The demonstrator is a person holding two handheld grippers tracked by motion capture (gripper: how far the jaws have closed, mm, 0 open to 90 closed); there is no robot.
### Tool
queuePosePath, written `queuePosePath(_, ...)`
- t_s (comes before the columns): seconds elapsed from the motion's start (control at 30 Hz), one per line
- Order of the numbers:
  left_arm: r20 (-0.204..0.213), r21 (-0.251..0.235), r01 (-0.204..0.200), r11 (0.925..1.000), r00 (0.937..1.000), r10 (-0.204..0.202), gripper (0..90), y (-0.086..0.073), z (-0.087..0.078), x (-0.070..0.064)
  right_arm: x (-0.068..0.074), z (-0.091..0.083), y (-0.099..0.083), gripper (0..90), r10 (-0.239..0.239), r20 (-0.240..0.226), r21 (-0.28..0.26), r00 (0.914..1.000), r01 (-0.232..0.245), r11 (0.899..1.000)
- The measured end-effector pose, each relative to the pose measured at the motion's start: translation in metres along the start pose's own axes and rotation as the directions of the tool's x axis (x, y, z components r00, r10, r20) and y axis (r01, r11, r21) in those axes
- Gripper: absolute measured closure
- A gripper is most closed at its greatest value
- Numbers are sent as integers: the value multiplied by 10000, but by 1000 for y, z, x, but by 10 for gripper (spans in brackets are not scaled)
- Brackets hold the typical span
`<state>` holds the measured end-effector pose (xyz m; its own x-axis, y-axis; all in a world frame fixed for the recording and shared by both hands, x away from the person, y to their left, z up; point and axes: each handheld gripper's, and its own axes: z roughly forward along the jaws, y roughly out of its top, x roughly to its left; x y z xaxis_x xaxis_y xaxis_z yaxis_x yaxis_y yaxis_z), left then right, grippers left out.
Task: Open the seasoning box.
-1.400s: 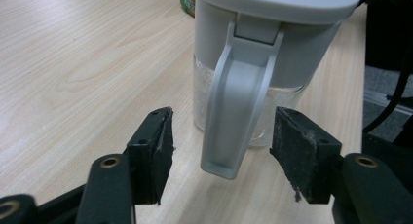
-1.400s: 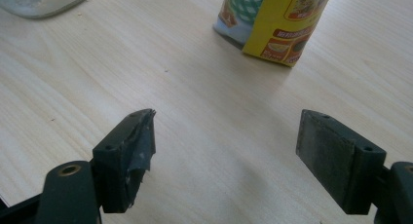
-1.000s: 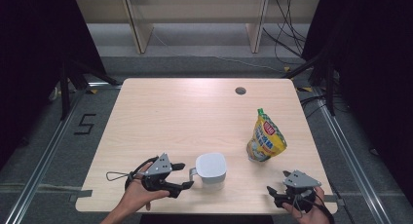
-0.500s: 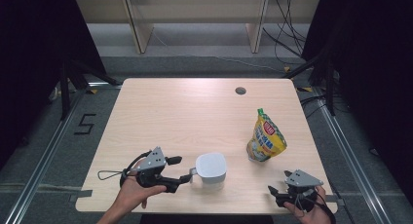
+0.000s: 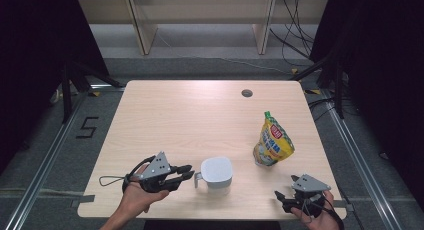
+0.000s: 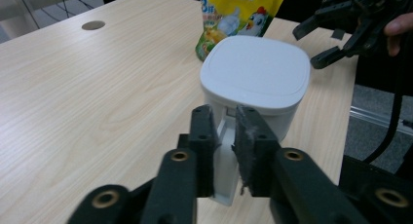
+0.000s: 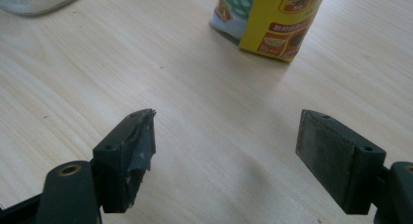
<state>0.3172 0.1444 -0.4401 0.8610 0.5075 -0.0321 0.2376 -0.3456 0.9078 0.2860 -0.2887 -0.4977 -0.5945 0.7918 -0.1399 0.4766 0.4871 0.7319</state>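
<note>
A white mug [image 5: 216, 171] stands upside down near the table's front edge, its handle pointing left. My left gripper [image 5: 189, 172] lies level with that handle. In the left gripper view the jaws [image 6: 224, 136] are closed on the white handle, with the mug body [image 6: 255, 73] just beyond. A yellow snack pouch [image 5: 272, 142] stands upright to the mug's right and farther back. My right gripper [image 5: 280, 200] rests at the front right corner, open, with bare wood between its pads [image 7: 226, 141]; the pouch [image 7: 272, 19] stands ahead of it.
The light wooden table [image 5: 190, 115] has a round cable hole [image 5: 246, 93] at its back right. Shelving and loose cables lie on the floor behind the table. The right gripper [image 6: 321, 39] appears beyond the mug in the left gripper view.
My left gripper drew back a little to the left, then came up level with the mug's handle and closed on it. The mug, pouch and right gripper stayed put.
</note>
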Motion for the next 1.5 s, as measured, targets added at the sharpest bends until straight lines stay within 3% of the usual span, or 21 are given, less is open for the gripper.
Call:
queuePosePath(0.13, 177, -364, -10, 9993, 9998, 17, 853, 4, -1, -3, -1, 0, 0, 225, -77, 11, -69, 10000, 77, 9999)
queuePosePath(0.17, 247, -471, 105, 9988, 9997, -93, 861, 4, 0, -5, -1, 0, 0, 224, 16, -47, -85, 10000, -16, 10000)
queuePosePath(0.2, 179, -463, -107, 9989, 9998, 115, 871, 5, 0, -5, -1, 0, 1, 224, 104, -117, -160, 9999, -106, 9998)
queuePosePath(0.23, 171, -491, -41, 9988, 9998, 50, 874, 6, 0, -5, -1, 1, 2, 224, 206, -245, -247, 9995, -212, 9995)
queuePosePath(0.3, 200, -562, -61, 9984, 9998, 72, 879, 6, 1, -5, 3, -1, 4, 229, 713, -589, -384, 9957, -737, 9965)
queuePosePath(0.33, 231, -588, -27, 9983, 9997, 41, 882, 6, 2, -5, 4, 0, 6, 236, 627, -768, -670, 9951, -679, 9954)
queuePosePath(0.47, 242, -561, 16, 9984, 9997, -2, 882, 8, 6, -4, 18, -6, 12, 267, 493, -962, -900, 9941, -580, 9942)
queuePosePath(0.57, 250, -566, 40, 9984, 9997, -26, 884, 11, 9, -3, 24, -6, 16, 305, 9, -1030, -1280, 9947, -141, 9917)
queuePosePath(0.6, 293, -626, 200, 9978, 9994, -182, 884, 11, 11, -4, 26, -5, 17, 317, 32, -1156, -1229, 9933, -175, 9923)
queuePosePath(0.63, 314, -588, 20, 9983, 9995, -1, 884, 13, 11, -3, 27, -3, 18, 331, -199, -1234, -1329, 9922, 34, 9911)
queuePosePath(0.7, 312, -551, 6, 9985, 9995, 11, 884, 14, 13, -3, 32, -2, 18, 351, -123, -1325, -1136, 9911, -29, 9935)
queuePosePath(0.77, 380, -607, 112, 9981, 9992, -88, 884, 14, 17, -4, 32, -2, 19, 374, -542, -1298, -1238, 9901, 381, 9916)
queuePosePath(0.87, 402, -549, 144, 9984, 9991, -122, 884, 13, 19, -3, 34, -1, 20, 394, -630, -1304, -1265, 9895, 464, 9909)
queuePosePath(0.9, 386, -541, 327, 9980, 9988, -306, 884, 13, 20, -3, 34, -2, 20, 399, -623, -1331, -1259, 9891, 455, 9910)
queuePosePath(0.93, 477, -632, 159, 9979, 9988, -129, 884, 13, 21, -2, 34, -2, 20, 411, -647, -1309, -1285, 9893, 477, 9906)
queuePosePath(1.1, 512, -505, 193, 9985, 9986, -167, 884, 10, 25, -1, 35, -2, 22, 435, -639, -1282, -1392, 9897, 459, 9892)
queuePosePath(1.17, 503, -463, 179, 9988, 9986, -155, 885, 11, 25, -1, 36, -2, 23, 456, -461, -1441, -1472, 9885, 246, 9888)
queuePosePath(1.27, 447, -509, 377, 9980, 9984, -354, 884, 9, 24, -2, 35, -3, 26, 518, -584, -1453, -1725, 9877, 328, 9845)
queuePosePath(1.33, 570, -581, 282, 9979, 9981, -249, 884, 9, 25, -1, 36, -4, 27, 560, -405, -1613, -1885, 9861, 95, 9820)
queuePosePath(1.47, 611, -613, 407, 9973, 9974, -370, 884, 8, 24, -1, 36, -3, 32, 643, -558, -1706, -2556, 9838, 105, 9667)
queuePosePath(1.5, 621, -580, 426, 9974, 9973, -390, 884, 8, 24, -1, 36, -6, 33, 678, -374, -1700, -2591, 9847, -80, 9658)
